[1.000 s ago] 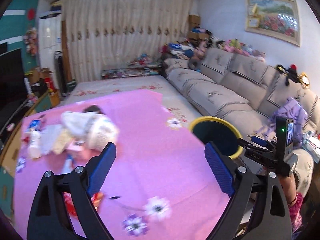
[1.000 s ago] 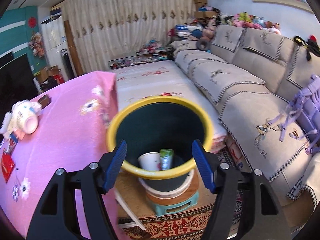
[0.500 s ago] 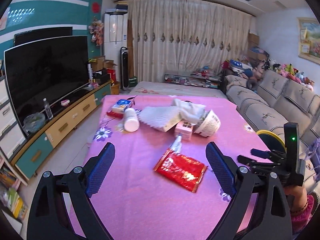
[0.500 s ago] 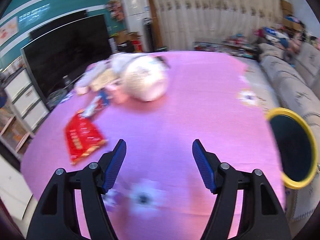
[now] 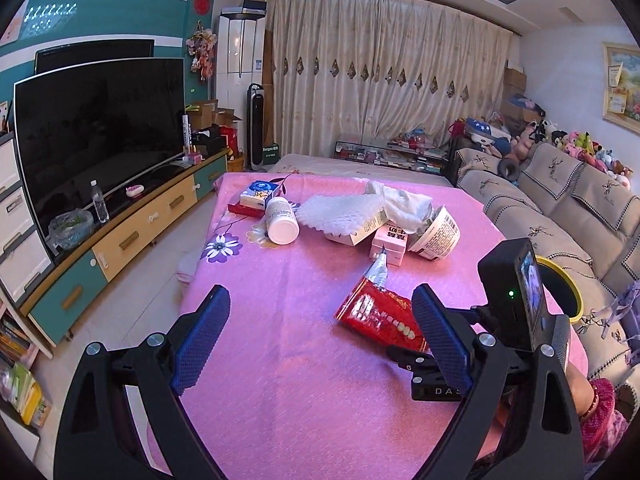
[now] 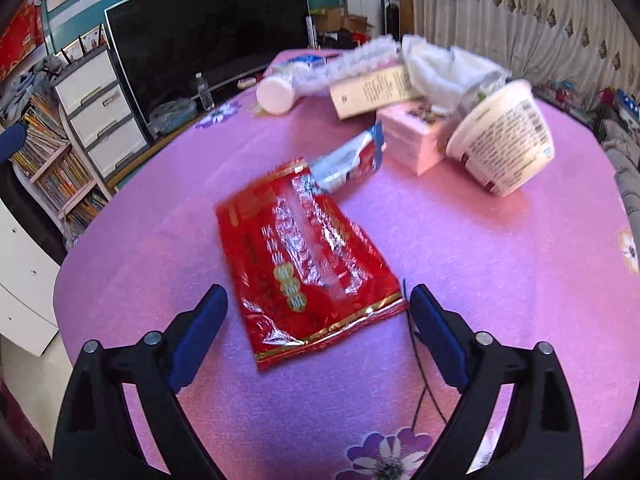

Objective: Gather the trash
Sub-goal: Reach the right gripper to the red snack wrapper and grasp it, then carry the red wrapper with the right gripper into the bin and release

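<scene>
A crumpled red snack wrapper (image 6: 308, 256) lies flat on the pink tablecloth (image 6: 500, 264). My right gripper (image 6: 318, 300) hovers at its near edge, jaws opening, pads clear of the foil. Behind the wrapper lie a silver-blue wrapper (image 6: 348, 160), a pink box (image 6: 416, 136) and a tipped paper cup (image 6: 504, 136). My left gripper (image 5: 322, 300) is open over bare cloth with nothing between its fingers. The red wrapper (image 5: 380, 316) sits just inside its right finger. The right gripper's camera body (image 5: 516, 300) is at the right.
A white bottle (image 5: 282, 220), a foam sheet (image 5: 340, 208), a cloth and small boxes crowd the table's far half. The yellow-rimmed bin (image 5: 568, 292) stands off the table's right edge by the sofa (image 5: 560, 208). A television and low cabinet (image 5: 132, 236) line the left wall.
The right gripper left the yellow-rimmed bin, swung over the table to the red wrapper, and its jaws widened. The left view swung from the sofa side to face the trash pile.
</scene>
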Demonstrator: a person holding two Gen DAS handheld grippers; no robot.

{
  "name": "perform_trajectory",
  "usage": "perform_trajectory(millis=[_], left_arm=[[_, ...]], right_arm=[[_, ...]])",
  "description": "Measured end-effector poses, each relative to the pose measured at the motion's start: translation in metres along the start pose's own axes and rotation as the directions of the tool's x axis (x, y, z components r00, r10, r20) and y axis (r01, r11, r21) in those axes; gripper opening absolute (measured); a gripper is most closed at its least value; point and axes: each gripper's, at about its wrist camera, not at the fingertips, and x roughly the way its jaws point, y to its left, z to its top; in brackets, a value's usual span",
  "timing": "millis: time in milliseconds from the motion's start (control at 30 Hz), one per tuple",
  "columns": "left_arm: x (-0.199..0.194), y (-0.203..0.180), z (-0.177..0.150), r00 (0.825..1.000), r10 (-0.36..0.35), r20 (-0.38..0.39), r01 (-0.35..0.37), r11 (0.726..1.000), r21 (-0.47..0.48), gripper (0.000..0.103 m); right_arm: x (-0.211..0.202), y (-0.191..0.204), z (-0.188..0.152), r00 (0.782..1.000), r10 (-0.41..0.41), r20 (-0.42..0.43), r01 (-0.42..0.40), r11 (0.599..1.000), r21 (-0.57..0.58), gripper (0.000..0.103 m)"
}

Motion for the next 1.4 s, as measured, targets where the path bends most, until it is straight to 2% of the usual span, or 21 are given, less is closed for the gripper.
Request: perform_trajectory(millis=[33, 100, 133, 267, 300, 400, 633, 767, 900, 1100, 1200, 1400], left_arm=[[0.001, 0.0, -0.001, 1.0, -0.002, -0.002, 0.002, 1.0, -0.002, 0.091], [0.004, -0.001, -0.001, 1.0, -0.003, -0.006, 0.003, 1.0, -0.004, 0.091], [0.004, -0.001, -0.001, 1.0, -0.004, -0.008, 0.003, 1.0, -0.003, 0.091], [0.008, -0.007, -0.002, 1.0, -0.007, -0.014, 0.007, 1.0, 0.003, 0.091], [0.009, -0.009, -0.002, 1.0, -0.008, -0.015, 0.008, 1.0, 0.005, 0.091], [0.01, -0.012, -0.003, 1.0, -0.01, -0.016, 0.01, 1.0, 0.009, 0.091], [0.015, -0.022, -0.004, 0.999, -0.028, -0.027, 0.028, 0.999, 0.021, 0.091], [0.021, -0.029, -0.005, 0.999, -0.041, -0.034, 0.042, 0.999, 0.029, 0.091], [0.028, -0.034, -0.006, 0.998, -0.054, -0.041, 0.055, 0.998, 0.024, 0.091], [0.041, -0.048, -0.006, 0.996, -0.074, -0.058, 0.076, 0.997, 0.032, 0.091], [0.048, -0.057, -0.006, 0.995, -0.079, -0.068, 0.082, 0.996, 0.042, 0.091], [0.06, -0.076, -0.004, 0.992, -0.09, -0.087, 0.095, 0.993, 0.064, 0.091]], right_arm=[[-0.002, -0.003, 0.001, 1.0, 0.006, 0.012, -0.006, 1.0, 0.006, 0.074], [-0.003, -0.005, 0.001, 1.0, 0.009, 0.014, -0.009, 1.0, 0.004, 0.068], [-0.003, -0.005, 0.001, 1.0, 0.01, 0.015, -0.01, 1.0, 0.0, 0.06], [-0.007, -0.002, -0.004, 1.0, 0.02, 0.023, -0.02, 1.0, 0.001, 0.044], [-0.007, -0.001, -0.004, 0.999, 0.024, 0.025, -0.024, 1.0, 0.005, 0.029], [-0.015, -0.009, -0.004, 0.998, 0.041, 0.038, -0.042, 0.999, 0.028, 0.024], [-0.052, -0.039, -0.008, 0.993, 0.057, 0.103, -0.066, 0.994, 0.083, 0.023], [-0.077, -0.07, -0.014, 0.99, 0.0, 0.144, -0.019, 0.991, 0.133, 0.023], [-0.103, -0.118, -0.024, 0.979, -0.108, 0.173, 0.069, 0.973, 0.219, 0.023], [-0.131, -0.21, -0.053, 0.95, -0.275, 0.149, 0.2, 0.9, 0.388, 0.024], [-0.134, -0.256, -0.071, 0.93, -0.354, 0.102, 0.27, 0.844, 0.464, 0.025], [-0.107, -0.32, -0.1, 0.91, -0.414, -0.027, 0.361, 0.757, 0.544, 0.027]])
